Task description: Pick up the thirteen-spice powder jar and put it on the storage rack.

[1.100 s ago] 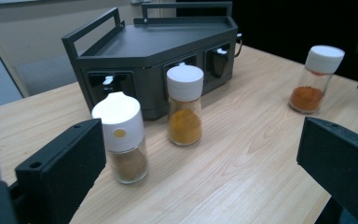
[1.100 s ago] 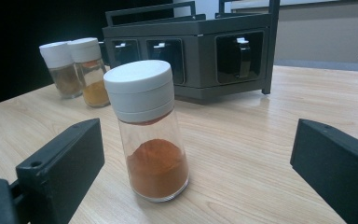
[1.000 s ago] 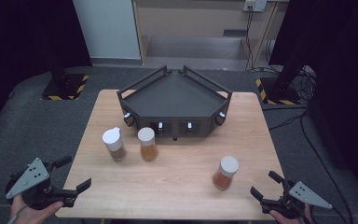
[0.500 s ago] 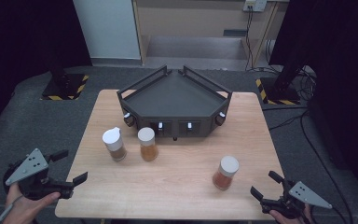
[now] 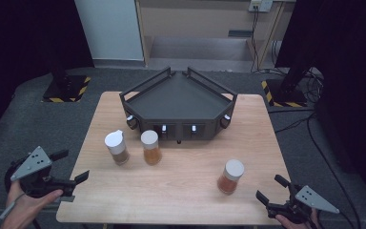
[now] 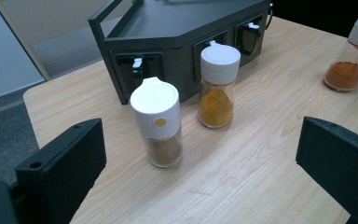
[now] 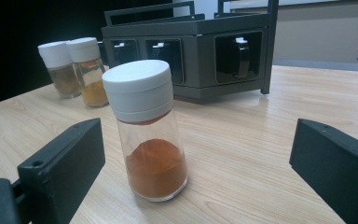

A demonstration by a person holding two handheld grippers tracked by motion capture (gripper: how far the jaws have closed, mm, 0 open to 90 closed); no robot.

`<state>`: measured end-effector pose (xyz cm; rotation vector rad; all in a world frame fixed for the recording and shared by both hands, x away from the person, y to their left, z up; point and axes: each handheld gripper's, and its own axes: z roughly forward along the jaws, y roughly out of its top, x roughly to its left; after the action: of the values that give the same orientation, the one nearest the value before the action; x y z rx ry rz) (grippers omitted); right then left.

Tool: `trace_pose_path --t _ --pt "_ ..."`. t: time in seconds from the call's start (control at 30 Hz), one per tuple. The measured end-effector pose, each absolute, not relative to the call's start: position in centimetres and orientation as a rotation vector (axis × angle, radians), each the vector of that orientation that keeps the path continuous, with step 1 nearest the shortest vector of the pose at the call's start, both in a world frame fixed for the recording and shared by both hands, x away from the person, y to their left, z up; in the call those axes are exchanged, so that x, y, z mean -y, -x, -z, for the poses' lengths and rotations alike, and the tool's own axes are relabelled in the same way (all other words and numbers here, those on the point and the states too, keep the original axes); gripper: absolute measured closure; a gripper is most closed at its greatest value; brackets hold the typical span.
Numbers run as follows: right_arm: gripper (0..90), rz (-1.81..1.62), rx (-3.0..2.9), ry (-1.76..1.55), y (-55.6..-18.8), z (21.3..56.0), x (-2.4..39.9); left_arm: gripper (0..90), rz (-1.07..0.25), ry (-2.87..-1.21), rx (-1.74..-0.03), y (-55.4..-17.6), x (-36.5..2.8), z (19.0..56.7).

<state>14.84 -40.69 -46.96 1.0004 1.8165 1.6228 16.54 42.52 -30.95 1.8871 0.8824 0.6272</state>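
Both black grippers gape wide and empty: the left gripper (image 5: 71, 167) near the brown-spice glass jar (image 5: 116, 148), the right gripper (image 5: 272, 188) near the white-capped orange-spice jar (image 5: 230, 176) on pale woodgrain table (image 5: 181, 191).

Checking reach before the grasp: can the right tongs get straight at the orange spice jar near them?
Probably yes. The right tongs stand open, aimed at the orange spice jar, which stands upright between the jaws' line with bare table around it.

Left gripper shifts at the table edge

The left gripper (image 5: 69, 168) has drifted outward off the corner, then edged back toward the table (image 5: 181, 191).
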Motion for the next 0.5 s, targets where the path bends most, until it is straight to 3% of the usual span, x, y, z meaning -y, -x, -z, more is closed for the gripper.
trace_pose_path --t 0.5 --pt "4.0 -1.620 -1.816 -1.000 -14.8 46.9 40.7 0.9 -0.615 -1.922 -0.919 -18.8 -41.6 30.3"
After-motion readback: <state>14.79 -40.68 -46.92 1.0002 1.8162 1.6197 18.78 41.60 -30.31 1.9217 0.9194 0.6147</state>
